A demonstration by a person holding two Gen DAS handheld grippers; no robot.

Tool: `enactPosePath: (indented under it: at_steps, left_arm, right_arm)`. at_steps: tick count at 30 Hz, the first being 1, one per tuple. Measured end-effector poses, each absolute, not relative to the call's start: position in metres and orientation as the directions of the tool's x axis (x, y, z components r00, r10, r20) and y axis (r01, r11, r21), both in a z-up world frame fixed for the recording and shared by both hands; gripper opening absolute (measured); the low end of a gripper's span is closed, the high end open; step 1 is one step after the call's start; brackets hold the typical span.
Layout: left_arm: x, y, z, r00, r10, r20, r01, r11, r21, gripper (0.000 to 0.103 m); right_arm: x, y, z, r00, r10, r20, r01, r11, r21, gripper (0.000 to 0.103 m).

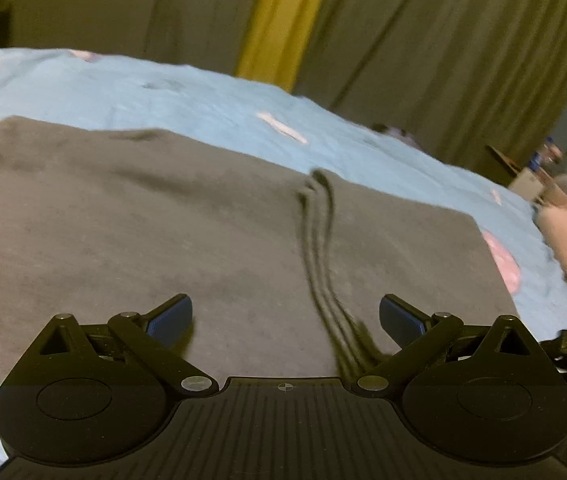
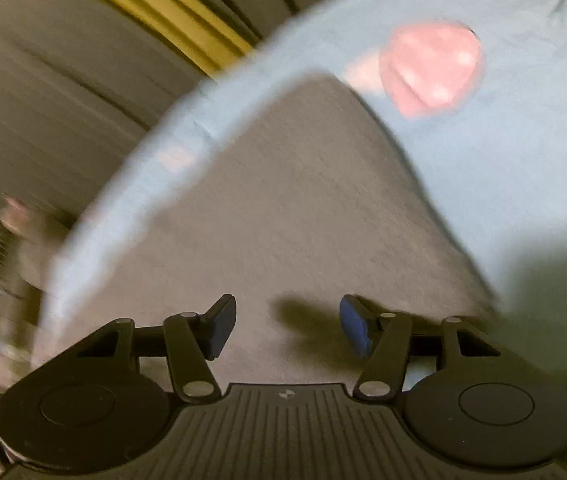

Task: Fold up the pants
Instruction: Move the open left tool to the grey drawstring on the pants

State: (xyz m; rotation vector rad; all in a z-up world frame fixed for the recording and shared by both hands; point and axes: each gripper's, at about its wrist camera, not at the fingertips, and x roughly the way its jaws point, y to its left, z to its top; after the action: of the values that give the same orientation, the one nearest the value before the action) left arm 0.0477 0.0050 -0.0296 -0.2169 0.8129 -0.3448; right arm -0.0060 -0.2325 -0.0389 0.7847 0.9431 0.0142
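Over grey pants, both tongs, left & right, gape empty; no legible writing.

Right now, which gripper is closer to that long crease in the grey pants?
Probably left. The left gripper hangs open right over the crease in the grey pants; the right gripper's blurred view shows only flat cloth.

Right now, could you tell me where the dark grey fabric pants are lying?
The dark grey fabric pants lie spread flat on the light blue bedsheet, filling the left wrist view's foreground, their raised crease running toward the gripper.
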Motion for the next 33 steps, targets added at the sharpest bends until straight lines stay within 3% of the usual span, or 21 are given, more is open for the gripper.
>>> enactPosePath:
  at_steps: [3, 5, 10, 20, 21, 22, 27, 29, 30, 33]
  left_arm:
    - [0.054, 0.000, -0.033, 0.607, -0.415, -0.678, 0.235, 0.908, -0.346, 0.102]
    - [0.060, 0.001, -0.035, 0.590, -0.438, -0.678, 0.224, 0.896, -0.384, 0.102]
    - [0.077, -0.001, -0.037, 0.558, -0.478, -0.679, 0.172, 0.867, -0.468, 0.102]
    - [0.106, -0.013, -0.064, 0.457, -0.587, -0.669, 0.116, 0.785, -0.609, 0.102]
    - [0.107, -0.012, -0.065, 0.447, -0.605, -0.659, 0.124, 0.771, -0.624, 0.096]
    - [0.107, -0.011, -0.066, 0.439, -0.623, -0.647, 0.122, 0.755, -0.644, 0.081]
    - [0.111, -0.010, -0.073, 0.411, -0.649, -0.640, 0.099, 0.730, -0.676, 0.056]
    - [0.113, -0.010, -0.073, 0.410, -0.649, -0.642, 0.092, 0.729, -0.678, 0.056]
    - [0.115, -0.010, -0.075, 0.411, -0.639, -0.650, 0.076, 0.734, -0.674, 0.061]
    - [0.121, -0.011, -0.082, 0.416, -0.638, -0.648, 0.048, 0.727, -0.685, 0.059]
  right_arm:
    - [-0.006, -0.231, -0.029, 0.625, 0.333, -0.706, 0.287, 0.743, 0.605, 0.064]
    - [-0.012, -0.237, -0.022, 0.661, 0.308, -0.685, 0.273, 0.751, 0.601, 0.079]
    - [-0.020, -0.252, 0.000, 0.734, 0.091, -0.674, 0.326, 0.822, 0.466, 0.099]
    - [0.003, -0.264, -0.028, 0.677, 0.084, -0.731, 0.390, 0.801, 0.454, 0.099]
    - [0.005, -0.263, -0.030, 0.670, 0.095, -0.736, 0.392, 0.797, 0.460, 0.099]
    - [0.007, -0.263, -0.032, 0.664, 0.105, -0.741, 0.392, 0.795, 0.464, 0.099]
    - [0.006, -0.260, -0.034, 0.662, 0.109, -0.741, 0.387, 0.798, 0.462, 0.099]
    - [0.004, -0.260, -0.034, 0.663, 0.115, -0.740, 0.389, 0.792, 0.471, 0.099]
    - [0.005, -0.261, -0.034, 0.662, 0.115, -0.740, 0.392, 0.789, 0.473, 0.099]
    - [0.005, -0.261, -0.036, 0.658, 0.116, -0.744, 0.399, 0.784, 0.476, 0.099]
